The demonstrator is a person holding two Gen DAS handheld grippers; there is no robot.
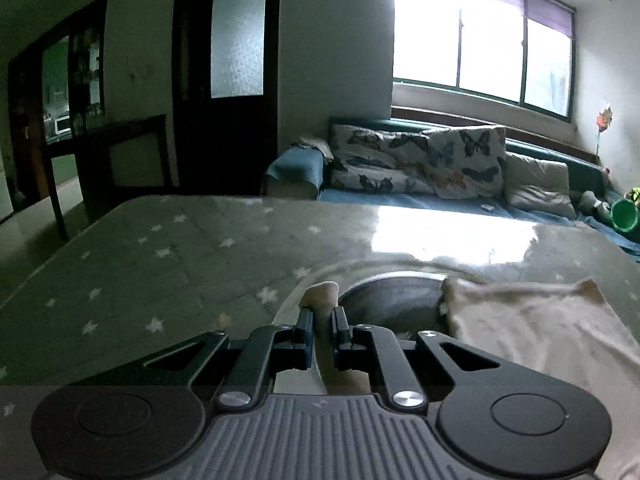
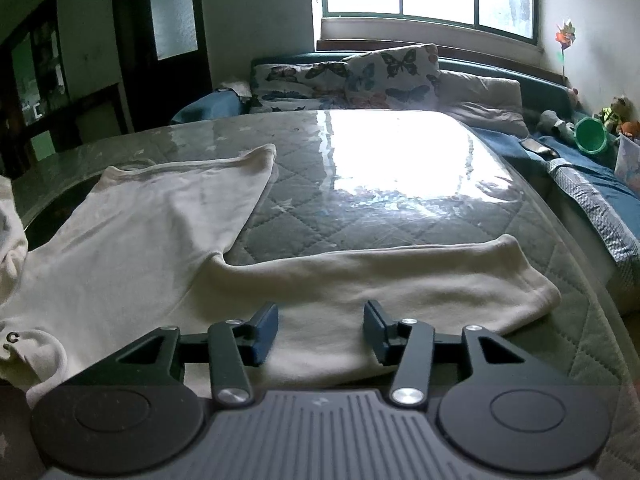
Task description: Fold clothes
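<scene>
While my left gripper (image 1: pixel 322 312) pinches a cream sweatshirt (image 2: pixel 160 216) fold & right gripper (image 2: pixel 320 330) gapes wide over its sleeve (image 2: pixel 400 276), a tug w/ only one grip risks dragging it crooked.

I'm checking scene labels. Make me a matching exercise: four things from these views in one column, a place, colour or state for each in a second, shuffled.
Things
1. left claw
2. right claw
3. butterfly pillow
4. green cup

States
A. open above a sleeve
B. lying on the blue cover at far right
C. shut on cream cloth
D. propped below the window

Pairs: 1-C, 2-A, 3-D, 4-B
</scene>
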